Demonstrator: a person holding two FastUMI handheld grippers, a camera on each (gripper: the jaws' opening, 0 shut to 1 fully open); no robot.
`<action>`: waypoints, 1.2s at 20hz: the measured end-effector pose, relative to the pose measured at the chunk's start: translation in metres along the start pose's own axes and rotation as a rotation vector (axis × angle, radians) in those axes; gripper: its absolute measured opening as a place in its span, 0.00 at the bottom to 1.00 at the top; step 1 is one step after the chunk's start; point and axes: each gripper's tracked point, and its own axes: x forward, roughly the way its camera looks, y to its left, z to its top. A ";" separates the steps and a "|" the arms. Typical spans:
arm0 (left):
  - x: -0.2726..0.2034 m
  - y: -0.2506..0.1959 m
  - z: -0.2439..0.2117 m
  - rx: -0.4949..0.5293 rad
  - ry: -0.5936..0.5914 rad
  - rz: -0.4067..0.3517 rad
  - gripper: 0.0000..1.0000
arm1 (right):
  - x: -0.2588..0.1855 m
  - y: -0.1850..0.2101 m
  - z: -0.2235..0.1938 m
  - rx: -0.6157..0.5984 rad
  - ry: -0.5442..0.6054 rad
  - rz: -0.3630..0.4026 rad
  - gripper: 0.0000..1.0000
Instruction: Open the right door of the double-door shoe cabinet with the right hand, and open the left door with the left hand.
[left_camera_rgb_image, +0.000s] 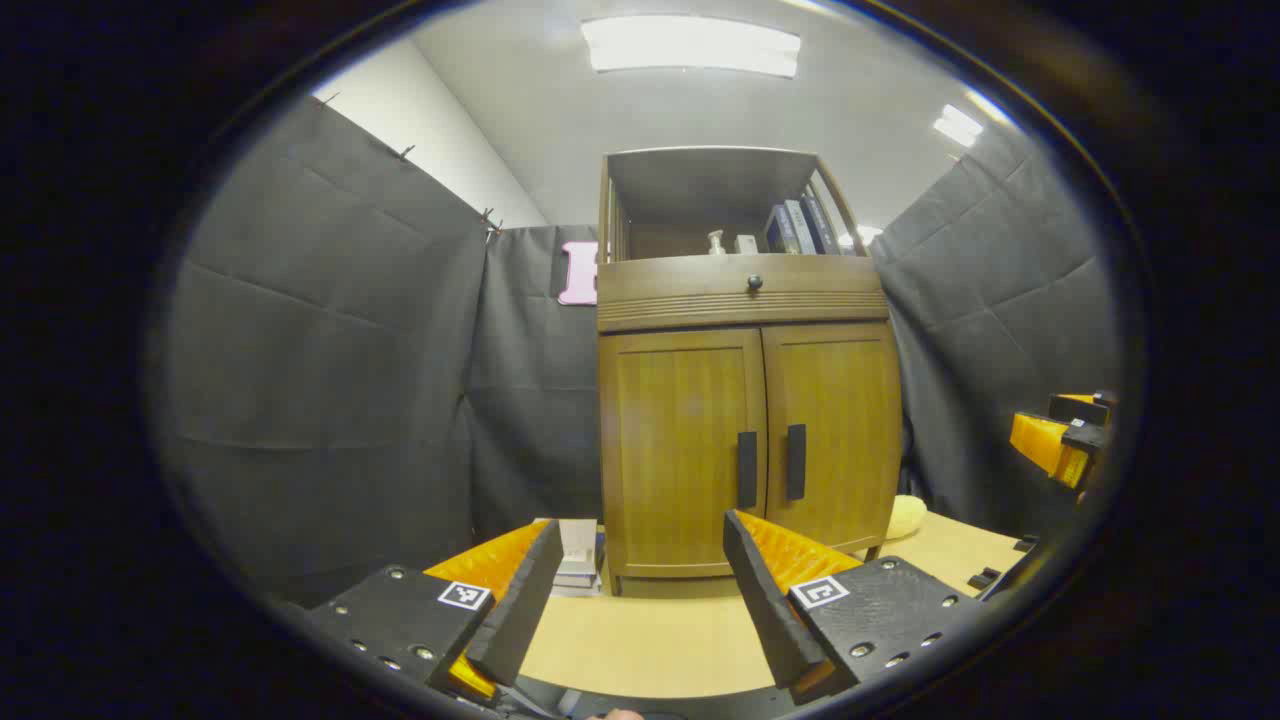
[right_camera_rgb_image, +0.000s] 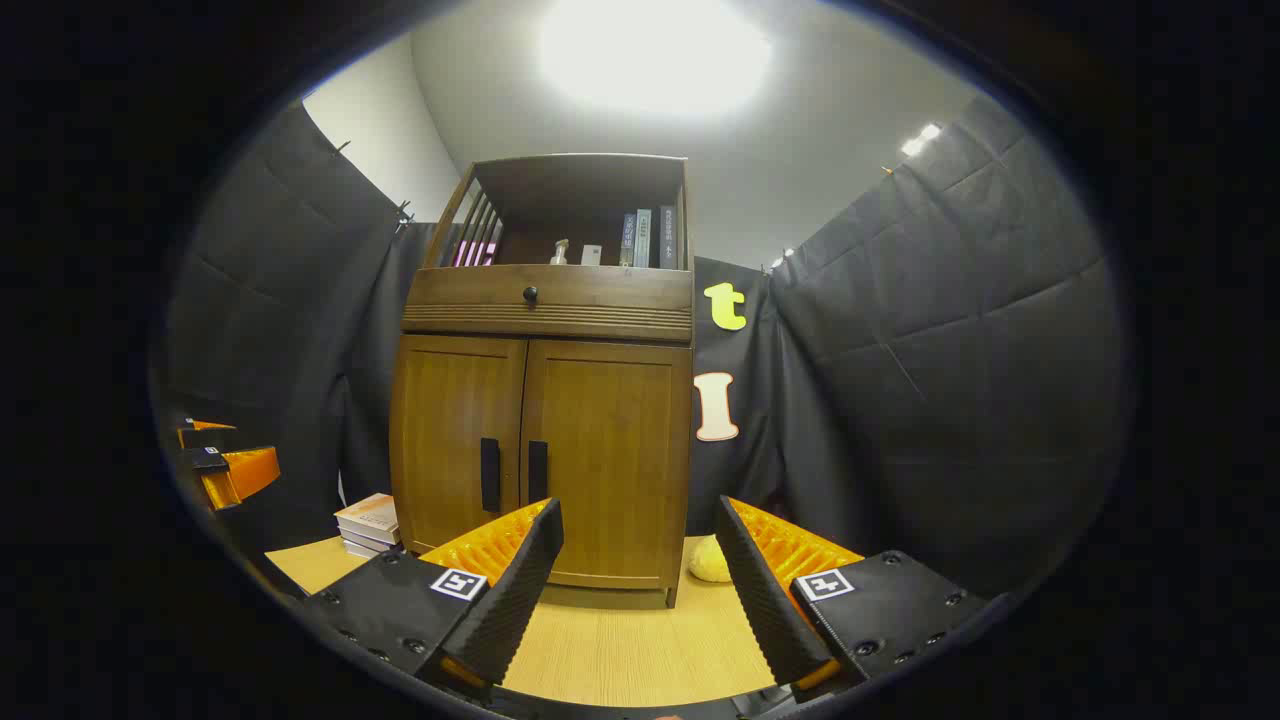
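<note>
Brown wooden double-door shoe cabinet (left_camera_rgb_image: 745, 440), upright on your light wood table (left_camera_rgb_image: 640, 640), doors closed, stiff and hinged: hook each dark vertical handle (right_camera_rgb_image: 537, 470); left gripper (left_camera_rgb_image: 640, 600) and right gripper (right_camera_rgb_image: 635, 590) jaws released, well apart from it.

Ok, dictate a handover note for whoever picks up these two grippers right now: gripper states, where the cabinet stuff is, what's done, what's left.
Left hand-held gripper: open, holding nothing, short of the cabinet.
Right hand-held gripper: open, holding nothing, also short of it.
Brown wooden double-door shoe cabinet stands on the light wooden table. Its left door and right door are both closed; the two dark vertical handles sit side by side at the centre seam.
Done: nothing.
Left: right door with the right gripper, left door with the left.
</note>
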 end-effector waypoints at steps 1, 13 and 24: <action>0.000 0.000 0.001 0.002 0.000 0.002 0.94 | 0.000 0.002 0.000 0.000 0.001 0.002 0.96; -0.001 0.002 0.002 0.004 -0.008 0.007 0.94 | 0.000 0.007 -0.003 0.011 0.005 0.001 0.96; 0.002 0.004 -0.004 -0.020 0.004 0.021 0.93 | 0.044 0.037 0.005 0.026 -0.012 0.042 0.96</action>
